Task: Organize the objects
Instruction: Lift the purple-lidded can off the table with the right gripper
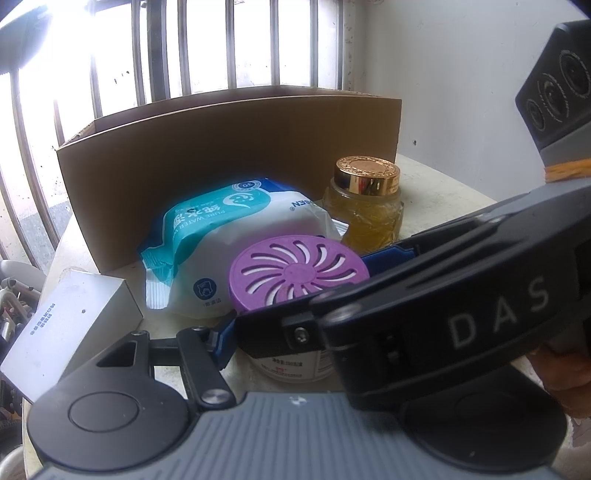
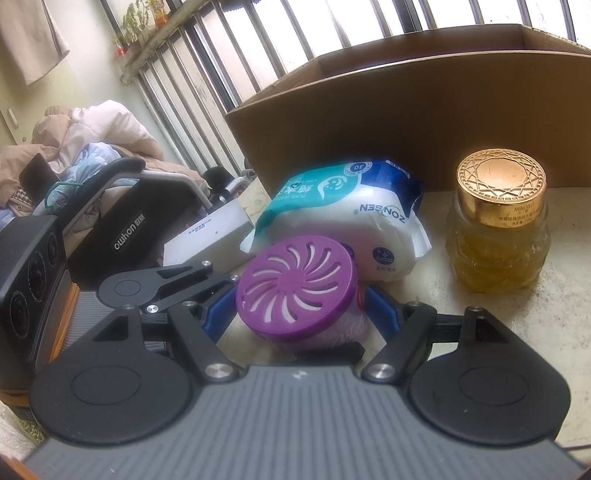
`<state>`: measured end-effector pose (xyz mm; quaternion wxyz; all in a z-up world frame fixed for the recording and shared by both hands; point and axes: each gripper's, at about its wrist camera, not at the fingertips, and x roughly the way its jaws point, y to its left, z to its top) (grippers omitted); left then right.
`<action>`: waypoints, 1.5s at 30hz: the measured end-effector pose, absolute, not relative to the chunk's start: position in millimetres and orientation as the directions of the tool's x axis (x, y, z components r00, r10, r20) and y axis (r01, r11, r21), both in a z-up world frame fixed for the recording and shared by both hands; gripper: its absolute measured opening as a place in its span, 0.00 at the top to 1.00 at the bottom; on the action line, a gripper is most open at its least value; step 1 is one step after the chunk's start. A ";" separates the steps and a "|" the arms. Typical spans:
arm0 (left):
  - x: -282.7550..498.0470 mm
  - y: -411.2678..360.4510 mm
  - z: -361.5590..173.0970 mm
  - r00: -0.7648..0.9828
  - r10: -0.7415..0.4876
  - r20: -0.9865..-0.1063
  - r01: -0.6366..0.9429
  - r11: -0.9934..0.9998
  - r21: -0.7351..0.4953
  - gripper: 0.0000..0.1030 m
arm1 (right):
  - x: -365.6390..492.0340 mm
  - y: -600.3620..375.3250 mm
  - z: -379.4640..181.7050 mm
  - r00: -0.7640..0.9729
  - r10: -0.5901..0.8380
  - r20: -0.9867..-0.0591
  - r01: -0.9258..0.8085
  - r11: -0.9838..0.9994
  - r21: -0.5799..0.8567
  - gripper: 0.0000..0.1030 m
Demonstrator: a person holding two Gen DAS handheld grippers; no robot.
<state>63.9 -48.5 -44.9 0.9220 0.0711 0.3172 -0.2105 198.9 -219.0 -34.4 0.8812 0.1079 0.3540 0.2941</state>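
In the left wrist view, the left gripper [image 1: 295, 295] is clamped on the purple-lidded canister [image 1: 297, 275], which stands on the worktop [image 1: 443, 188] before the cardboard box [image 1: 229, 155]; the grip should be kept firm.

In the right wrist view, the right gripper [image 2: 295, 306] flanks the same canister's lid [image 2: 295, 286]; whether its pads press cannot be told. A clean lift over the box's wall is advised.

Window: vertical bars [image 1: 229, 48] across the whole back, glass behind them, strong daylight, glare at upper left.
Wall: plain white [image 1: 443, 74], right of the window, a few dark specks.
Desk: pale, scuffed top [image 2: 535, 325].
Left side: heaped coats and bedding [image 2: 92, 136]; plants on the ledge [image 2: 136, 22].
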 end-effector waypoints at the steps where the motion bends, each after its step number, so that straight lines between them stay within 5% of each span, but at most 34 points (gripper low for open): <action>1: 64.1 -48.6 -45.0 0.711 -0.343 -0.614 0.433 0.901 -0.001 0.36 | 199.2 -218.9 -34.5 0.576 0.595 -0.560 -0.441 0.804 0.399 0.26; 45: 25.4 -39.6 -4.7 0.787 -0.334 -0.519 0.413 0.910 0.041 0.36 | 167.4 -219.2 5.4 0.624 0.611 -0.488 -0.478 0.792 0.380 0.27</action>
